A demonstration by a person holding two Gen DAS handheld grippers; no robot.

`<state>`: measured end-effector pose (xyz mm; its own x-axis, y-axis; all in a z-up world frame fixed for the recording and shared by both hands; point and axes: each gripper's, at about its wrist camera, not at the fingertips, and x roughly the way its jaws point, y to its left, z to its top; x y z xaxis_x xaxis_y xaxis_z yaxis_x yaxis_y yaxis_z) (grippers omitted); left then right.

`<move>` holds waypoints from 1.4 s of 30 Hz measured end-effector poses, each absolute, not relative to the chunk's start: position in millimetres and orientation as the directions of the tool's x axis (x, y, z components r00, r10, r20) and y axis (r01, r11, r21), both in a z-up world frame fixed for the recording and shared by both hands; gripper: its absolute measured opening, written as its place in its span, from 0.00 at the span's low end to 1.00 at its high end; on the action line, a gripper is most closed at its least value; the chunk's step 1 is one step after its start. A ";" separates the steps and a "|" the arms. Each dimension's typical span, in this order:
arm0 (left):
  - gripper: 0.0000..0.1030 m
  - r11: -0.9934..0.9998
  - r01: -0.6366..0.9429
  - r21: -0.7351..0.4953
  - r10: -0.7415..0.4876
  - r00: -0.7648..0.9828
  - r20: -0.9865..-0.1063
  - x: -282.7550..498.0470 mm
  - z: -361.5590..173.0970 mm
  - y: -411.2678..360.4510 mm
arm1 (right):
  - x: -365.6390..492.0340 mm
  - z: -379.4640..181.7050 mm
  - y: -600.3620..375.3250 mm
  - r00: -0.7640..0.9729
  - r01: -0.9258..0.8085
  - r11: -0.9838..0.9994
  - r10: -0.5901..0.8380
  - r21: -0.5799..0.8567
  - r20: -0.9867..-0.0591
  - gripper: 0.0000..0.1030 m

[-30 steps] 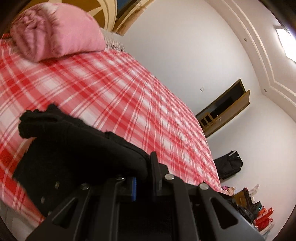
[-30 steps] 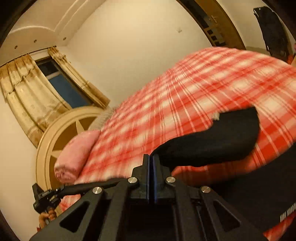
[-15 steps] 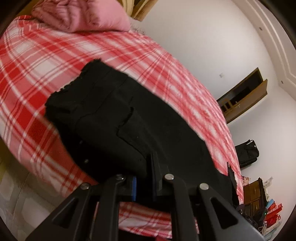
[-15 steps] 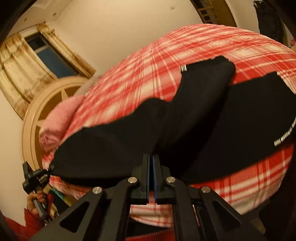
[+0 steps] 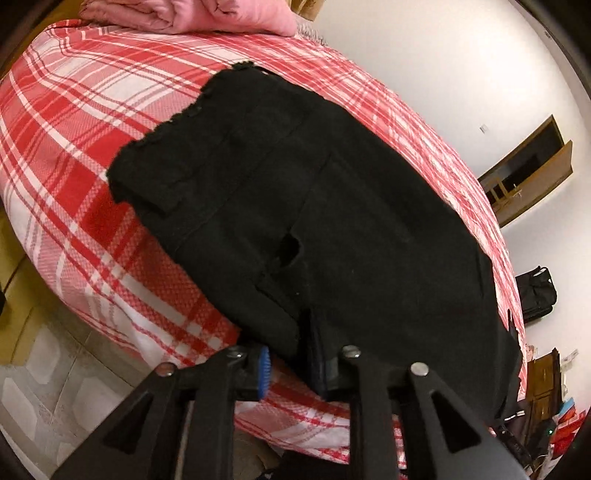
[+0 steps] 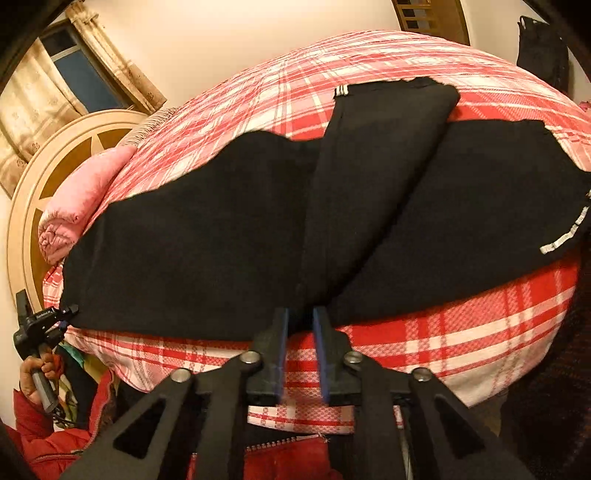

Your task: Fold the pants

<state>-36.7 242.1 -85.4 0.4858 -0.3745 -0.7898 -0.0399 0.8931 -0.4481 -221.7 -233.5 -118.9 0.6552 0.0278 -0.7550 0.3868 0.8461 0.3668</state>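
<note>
Item: black pants (image 5: 332,206), laid across the red-and-white plaid bed (image 5: 74,110), near its front edge.
Change since a second ago: the pants were hanging in the air, pinched in both grippers; now they lie spread on the bed cover, waist end towards the pink pillow (image 5: 192,14) side in the left wrist view.
Lay of the cloth: in the right wrist view one leg (image 6: 376,177) is doubled back and lies slantwise over the rest, its striped cuff pointing away from the front edge.
Left gripper (image 5: 291,363): jaws opening; the near hem of the pants sits between them, the blue pad on one side already standing clear of the cloth. Grip judged released.
Right gripper (image 6: 299,339): jaws opening; a narrow fold of black cloth reaches down to the gap at the tips, and the blue pads stand apart from it.
Meaning for the task: the set-down is done and the garment is being let go; the folding proper looks still to come, and the slanted leg probably needs straightening first.
Pose, left hand: gripper angled steeply down at the bed edge, lower than a second ago.
Pose, right hand: likewise tilted down over the front edge, fingers level with the cloth.
Also visible: the person's left hand (image 6: 37,373) on its gripper handle, red sleeve below.
</note>
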 end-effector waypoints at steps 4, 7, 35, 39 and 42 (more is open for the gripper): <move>0.64 0.942 -0.173 -0.288 -0.156 0.533 -0.831 -42.6 -63.5 266.6 | -236.6 -91.2 -254.9 0.716 0.416 0.818 -0.026 0.396 -0.698 0.40; 0.65 0.924 -0.295 -0.245 -0.020 0.602 -0.798 -50.4 -39.2 292.2 | -243.9 -70.4 -273.1 0.757 0.458 0.789 -0.105 0.409 -0.645 0.60; 0.84 0.991 -0.108 -0.082 0.009 0.655 -0.755 -7.0 -68.5 166.9 | -72.1 -65.3 -353.3 0.585 0.613 0.779 -0.335 0.132 -0.739 0.04; 0.85 0.990 -0.104 -0.091 -0.002 0.649 -0.761 -6.5 -68.7 169.1 | -144.1 -33.3 -374.0 0.728 0.600 0.711 -0.297 0.366 -0.618 0.04; 0.85 0.991 -0.103 -0.090 -0.001 0.650 -0.760 -6.8 -69.4 168.8 | -210.1 -23.3 -385.5 0.766 0.608 0.644 -0.321 0.465 -0.556 0.04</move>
<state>-6.8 168.8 -69.4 0.6499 -0.0015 -0.7600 -0.1031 0.9906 -0.0901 -210.1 -385.5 -23.3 0.7663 -0.3212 -0.5564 0.6075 0.6440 0.4650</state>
